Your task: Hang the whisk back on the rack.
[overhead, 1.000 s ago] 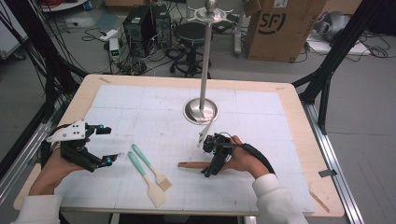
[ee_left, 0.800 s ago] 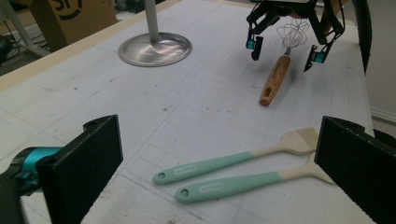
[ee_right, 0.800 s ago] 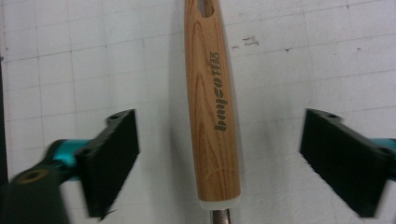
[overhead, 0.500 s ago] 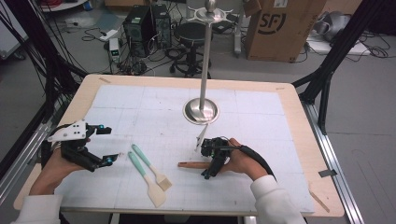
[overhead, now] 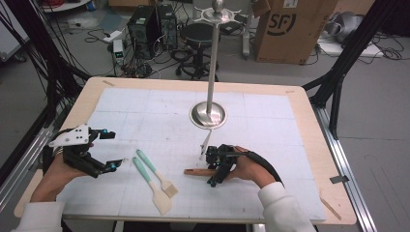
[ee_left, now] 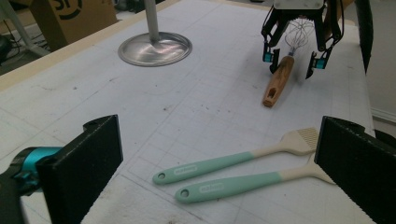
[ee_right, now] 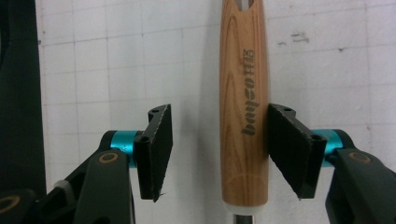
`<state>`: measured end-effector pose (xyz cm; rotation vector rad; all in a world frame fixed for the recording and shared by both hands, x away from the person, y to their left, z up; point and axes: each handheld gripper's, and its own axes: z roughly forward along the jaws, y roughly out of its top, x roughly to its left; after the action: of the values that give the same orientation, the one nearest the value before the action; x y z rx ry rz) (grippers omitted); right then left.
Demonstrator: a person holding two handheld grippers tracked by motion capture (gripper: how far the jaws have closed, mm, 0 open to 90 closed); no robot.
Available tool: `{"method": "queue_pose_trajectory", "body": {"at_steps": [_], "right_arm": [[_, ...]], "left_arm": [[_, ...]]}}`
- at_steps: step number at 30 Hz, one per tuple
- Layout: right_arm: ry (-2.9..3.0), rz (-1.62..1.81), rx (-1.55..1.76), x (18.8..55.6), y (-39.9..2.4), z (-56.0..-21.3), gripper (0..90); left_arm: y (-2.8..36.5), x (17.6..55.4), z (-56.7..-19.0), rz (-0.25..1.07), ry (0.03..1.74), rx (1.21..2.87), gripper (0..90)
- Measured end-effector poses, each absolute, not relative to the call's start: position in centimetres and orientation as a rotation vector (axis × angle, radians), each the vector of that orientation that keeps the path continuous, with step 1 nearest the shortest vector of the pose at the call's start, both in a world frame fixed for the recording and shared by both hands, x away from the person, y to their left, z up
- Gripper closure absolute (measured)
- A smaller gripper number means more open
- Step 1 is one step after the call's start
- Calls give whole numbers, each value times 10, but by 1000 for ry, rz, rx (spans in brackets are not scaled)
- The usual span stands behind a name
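While closing, right gripper (ee_right: 215,154) fingers (ee_right: 156,149) straddle whisk handle (ee_right: 243,107) (one touching).

The whisk's handle (ee_right: 243,107) is light brown wood with dark wavy grain lines. It looks smooth and a little shiny, with a word printed on it. The whisk's wires (ee_left: 299,35) are thin shiny metal. The right gripper (ee_right: 217,151) has black matt pads with a rough, bumpy face and bright blue metal-looking bits. The stand (overhead: 208,115) is silver metal, glossy like a mirror at its round base. The two brushes (ee_left: 236,173) have smooth mint-green handles that look like plastic, with matt cream ends. The table cover (overhead: 270,125) looks like white paper with a fine grid, matt and a bit smudged. The table edge (overhead: 309,111) is pale, plain wood.
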<state>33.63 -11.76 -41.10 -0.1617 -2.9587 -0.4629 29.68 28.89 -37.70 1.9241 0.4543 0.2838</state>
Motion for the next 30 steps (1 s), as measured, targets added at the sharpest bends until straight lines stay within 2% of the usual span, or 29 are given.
{"method": "queue_pose_trajectory", "body": {"at_steps": [11,14,16,17,30], "right_arm": [[-2986,-422,-106,333,-110,-413,521],[-3010,-415,-103,332,-109,-412,573],[-3031,-401,-97,332,-108,-412,658],[-3037,-384,-101,332,-107,-411,669],[-3045,-429,-151,336,-112,-401,694]], "left_arm": [[289,297,-377,283,455,1924,17],[289,297,-377,282,455,1924,17],[289,297,-377,283,455,1925,17],[289,297,-377,283,455,1924,17],[289,297,-377,283,458,1926,17]]}}
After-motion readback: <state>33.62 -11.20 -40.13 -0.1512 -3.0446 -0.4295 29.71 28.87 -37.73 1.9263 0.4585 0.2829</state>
